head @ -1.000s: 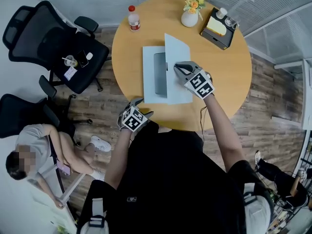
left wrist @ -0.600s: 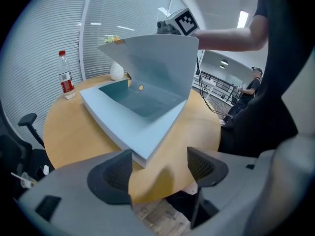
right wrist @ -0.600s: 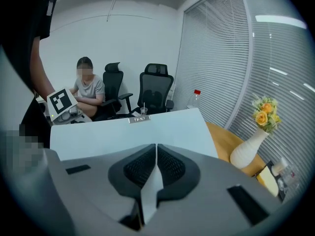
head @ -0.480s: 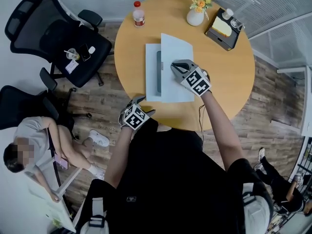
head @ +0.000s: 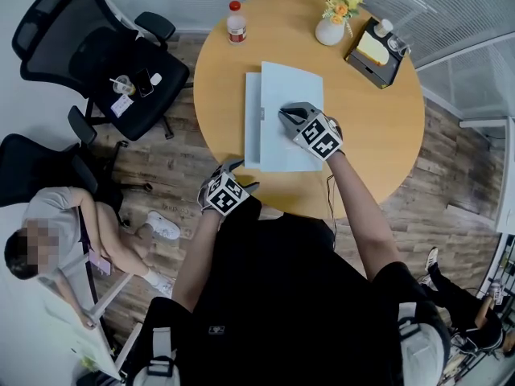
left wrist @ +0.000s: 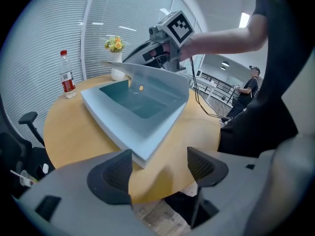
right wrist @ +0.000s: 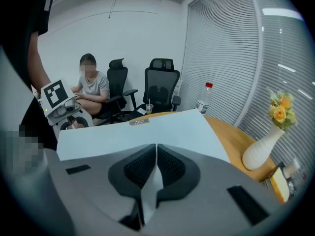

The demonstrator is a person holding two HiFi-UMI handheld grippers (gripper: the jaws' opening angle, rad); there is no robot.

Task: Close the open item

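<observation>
Pale blue flat box (head: 253, 119) sits mid round wooden worktop (head: 370, 119), its lid (head: 290, 87) slanting low but not shut, right claw (head: 291, 115) pinching the lid's edge, left claw (left wrist: 160, 168) gaping empty; final lowering is left.

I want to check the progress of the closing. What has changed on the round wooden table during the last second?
The right gripper, shut on the pale blue flat box's lid, has swung it down from half raised to almost closed. The left gripper stays open at the edge of the table.
</observation>
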